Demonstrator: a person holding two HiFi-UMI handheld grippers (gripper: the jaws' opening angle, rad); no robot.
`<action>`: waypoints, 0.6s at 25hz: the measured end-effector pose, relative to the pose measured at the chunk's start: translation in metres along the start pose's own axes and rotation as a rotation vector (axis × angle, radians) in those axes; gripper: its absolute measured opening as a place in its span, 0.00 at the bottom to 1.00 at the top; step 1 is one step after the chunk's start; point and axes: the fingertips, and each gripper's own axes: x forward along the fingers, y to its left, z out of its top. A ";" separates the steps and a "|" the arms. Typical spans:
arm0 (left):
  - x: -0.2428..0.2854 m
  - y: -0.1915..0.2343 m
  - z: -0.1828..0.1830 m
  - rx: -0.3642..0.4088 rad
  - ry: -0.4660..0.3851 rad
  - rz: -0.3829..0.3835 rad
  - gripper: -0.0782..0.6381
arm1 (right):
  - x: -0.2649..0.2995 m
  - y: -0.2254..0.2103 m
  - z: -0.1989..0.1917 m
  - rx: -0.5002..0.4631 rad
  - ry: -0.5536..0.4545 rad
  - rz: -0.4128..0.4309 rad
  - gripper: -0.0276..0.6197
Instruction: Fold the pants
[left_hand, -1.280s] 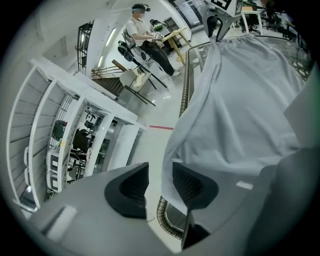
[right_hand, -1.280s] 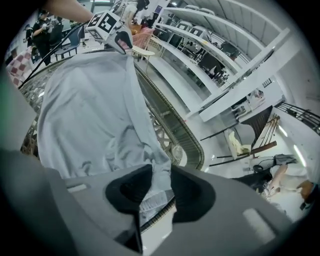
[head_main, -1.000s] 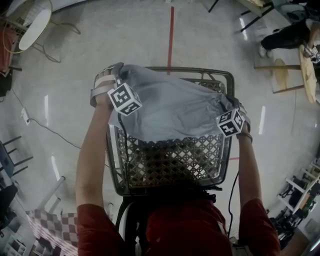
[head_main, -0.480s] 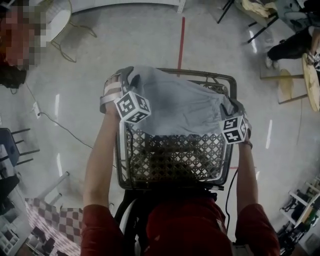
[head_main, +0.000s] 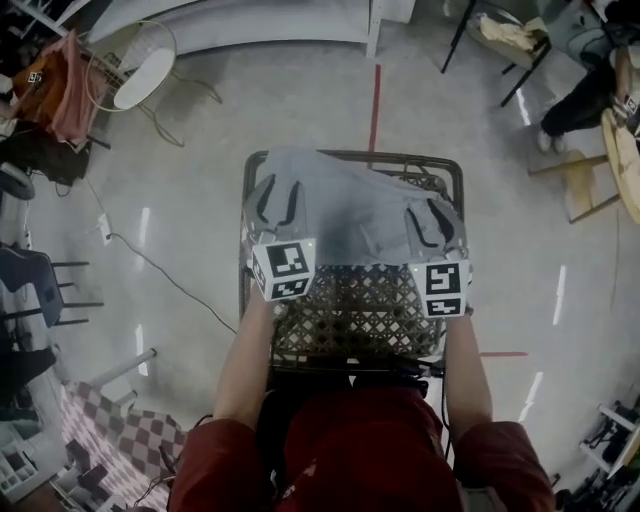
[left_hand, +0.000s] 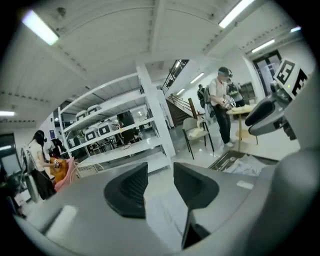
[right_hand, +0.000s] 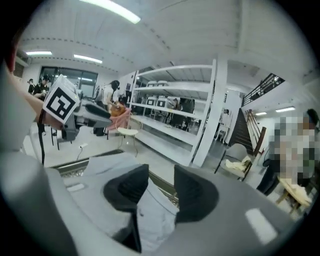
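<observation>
Both hands have just come up and closer together, so the gray pants (head_main: 350, 215) are now lifted higher over the wire basket (head_main: 360, 315). The left gripper (head_main: 277, 195) is clamped on one end of the top edge and the right gripper (head_main: 430, 215) on the other, with cloth pinched between each pair of jaws. The pants are stretched out between them, so I think they are being taken out and are not folded yet. The basket is right below, and the cloth could catch on its rim. On the floor there are a red line (head_main: 375, 95), a cable (head_main: 150, 265) and a white chair (head_main: 145, 75). I see no flat spot close by for folding.
</observation>
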 end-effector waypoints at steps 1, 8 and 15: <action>-0.010 -0.006 0.009 -0.029 -0.027 0.012 0.35 | -0.009 0.003 0.011 0.019 -0.042 -0.001 0.27; -0.080 -0.039 0.056 -0.125 -0.179 0.064 0.34 | -0.070 0.026 0.076 0.091 -0.270 0.037 0.27; -0.149 -0.048 0.099 -0.170 -0.330 0.144 0.25 | -0.119 0.034 0.105 0.134 -0.412 0.073 0.27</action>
